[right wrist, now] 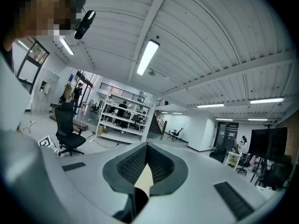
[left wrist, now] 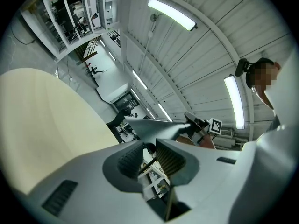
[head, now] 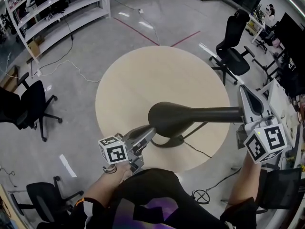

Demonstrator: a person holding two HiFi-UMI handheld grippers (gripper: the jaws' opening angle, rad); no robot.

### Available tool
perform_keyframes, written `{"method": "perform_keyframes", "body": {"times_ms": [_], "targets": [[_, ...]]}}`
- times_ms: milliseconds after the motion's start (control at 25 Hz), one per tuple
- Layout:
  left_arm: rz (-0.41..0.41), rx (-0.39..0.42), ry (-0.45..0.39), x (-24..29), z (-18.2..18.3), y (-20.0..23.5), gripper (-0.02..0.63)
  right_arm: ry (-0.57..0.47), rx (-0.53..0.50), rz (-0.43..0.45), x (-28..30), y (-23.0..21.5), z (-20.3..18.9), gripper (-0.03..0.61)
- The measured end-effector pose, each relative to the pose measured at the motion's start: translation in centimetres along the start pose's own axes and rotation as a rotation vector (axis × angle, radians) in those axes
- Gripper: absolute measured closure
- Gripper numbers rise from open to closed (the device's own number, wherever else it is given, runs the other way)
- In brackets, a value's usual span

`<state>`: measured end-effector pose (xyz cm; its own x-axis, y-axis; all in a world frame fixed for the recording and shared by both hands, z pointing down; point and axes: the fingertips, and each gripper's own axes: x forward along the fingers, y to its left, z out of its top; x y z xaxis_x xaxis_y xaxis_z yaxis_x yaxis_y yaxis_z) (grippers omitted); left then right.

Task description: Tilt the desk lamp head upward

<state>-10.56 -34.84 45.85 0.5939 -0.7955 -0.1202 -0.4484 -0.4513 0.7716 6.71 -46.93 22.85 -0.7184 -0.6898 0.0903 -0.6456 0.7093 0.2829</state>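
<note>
A black desk lamp stands on the round beige table (head: pixel 133 80). Its oval head (head: pixel 169 118) is lifted and its arm (head: pixel 219 112) runs level to the right above the base (head: pixel 167 140). My left gripper (head: pixel 151 130) sits at the head's lower left edge, jaws a little apart. In the left gripper view the head (left wrist: pixel 154 127) lies just past that gripper's tips (left wrist: pixel 148 146), and I cannot tell whether they touch it. My right gripper (head: pixel 242 90) is beside the far end of the arm. Its jaws (right wrist: pixel 147 144) are shut with nothing between them.
The lamp's cable (head: pixel 196 150) runs off the table's near right edge to the floor. Black office chairs stand at the left (head: pixel 28 104), the lower left (head: pixel 47 197) and the upper right (head: pixel 233 42). White shelving (head: pixel 57 8) lines the back left.
</note>
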Motion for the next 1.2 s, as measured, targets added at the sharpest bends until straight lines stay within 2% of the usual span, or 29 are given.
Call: {"method": "perform_keyframes", "body": {"times_ms": [280, 600, 880, 1200], "targets": [[0.004, 0.079, -0.059, -1.3, 3.8, -1.6, 0.488, 0.011, 0.064, -0.045, -1.2, -0.6, -1.8, 0.565], [-0.018, 0.218, -0.127, -1.9, 8.7, -5.6, 0.495, 0.044, 0.141, -0.113, -2.5, -1.6, -4.6, 0.565], [-0.016, 0.319, -0.150, -1.5, 11.5, -8.8, 0.503, 0.056, 0.201, -0.126, -3.0, -1.5, -6.3, 0.565], [-0.059, 0.424, -0.199, -0.6, 14.4, -13.2, 0.515, 0.089, 0.242, -0.134, -3.3, -1.0, -8.4, 0.565]]}}
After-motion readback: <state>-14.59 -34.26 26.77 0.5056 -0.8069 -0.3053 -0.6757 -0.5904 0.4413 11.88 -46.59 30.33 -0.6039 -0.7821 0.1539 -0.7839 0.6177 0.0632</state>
